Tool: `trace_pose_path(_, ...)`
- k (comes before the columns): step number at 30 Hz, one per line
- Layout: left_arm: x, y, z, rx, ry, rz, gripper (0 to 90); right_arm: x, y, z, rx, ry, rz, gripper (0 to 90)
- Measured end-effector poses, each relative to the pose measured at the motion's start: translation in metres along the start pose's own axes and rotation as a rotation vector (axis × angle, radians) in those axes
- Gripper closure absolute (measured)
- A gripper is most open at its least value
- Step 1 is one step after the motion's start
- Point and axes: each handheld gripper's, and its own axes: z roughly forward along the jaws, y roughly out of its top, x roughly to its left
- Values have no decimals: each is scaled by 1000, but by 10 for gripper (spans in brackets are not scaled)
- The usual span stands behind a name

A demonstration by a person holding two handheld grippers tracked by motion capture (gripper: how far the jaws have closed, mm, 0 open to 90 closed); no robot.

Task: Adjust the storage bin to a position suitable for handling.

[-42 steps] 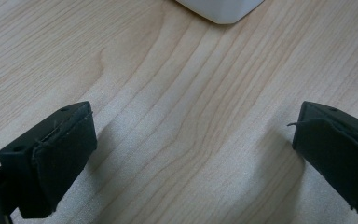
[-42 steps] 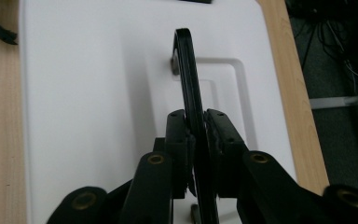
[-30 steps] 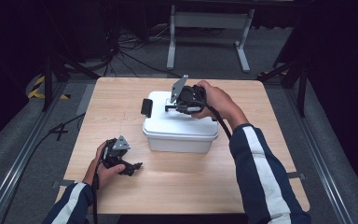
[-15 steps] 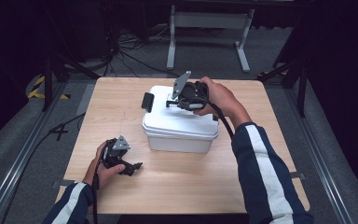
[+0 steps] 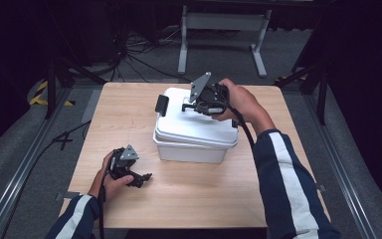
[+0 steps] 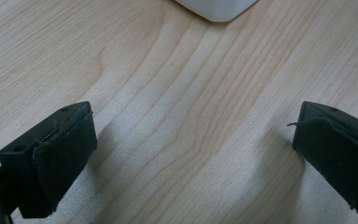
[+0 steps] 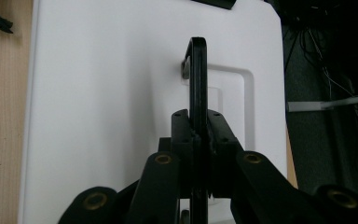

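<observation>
— So what's on the table, counting from the near edge?

— One wooden table [image 5: 129, 124], two hand-held grippers, one white box with its lid on. Nearest, at the lower left of the high view, the left gripper [image 5: 138, 178] rests low over the bare wood in the person's left hand [image 5: 110, 180].

— Is it holding anything?

— No. In the left gripper view its two black jaws stand wide apart, one at each lower corner of the frame, with only wood grain between them. A rounded corner of the white box [image 6: 216, 8] peeks in at the top edge, well apart from the jaws.

— And farther on?

— The white box [image 5: 194, 132] sits in the middle of the table, just right of centre in the high view. On its lid [image 7: 98, 93] there is one thin black handle [image 7: 197, 79], standing on edge above a shallow recess. One black latch [image 5: 161, 104] shows on the box's far left side.

— The other gripper?

— The right gripper [image 5: 189, 105] is above the far part of the lid, in the right hand [image 5: 241, 102]. In the right gripper view its jaws are pressed together on that handle, pinching it between the pads at the centre of the frame.
</observation>
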Motion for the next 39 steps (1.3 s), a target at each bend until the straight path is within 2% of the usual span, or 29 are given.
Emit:
trace_pose_path(1, 0, 0, 0, -2, 5, 4, 1, 1, -1, -1, 11, 0, 19, 842)
trace_pose_path(4, 0, 0, 0, 3, -2, -1, 1, -1, -5, -3, 1, 0, 5, 840)
trace_pose_path(5, 0, 0, 0, 2, 2, 4, 1, 0, -6, -5, 5, -5, 19, 840)
trace_pose_path(8, 0, 0, 0, 3, -2, -1, 1, -2, -10, -9, -5, -7, 13, 841)
trace_pose_path(23, 0, 0, 0, -2, 0, -3, 1, -5, -37, -24, 19, -25, 57, 837)
trace_pose_path(39, 0, 0, 0, -2, 0, -3, 1, -10, -86, -49, 13, -60, 140, 838)
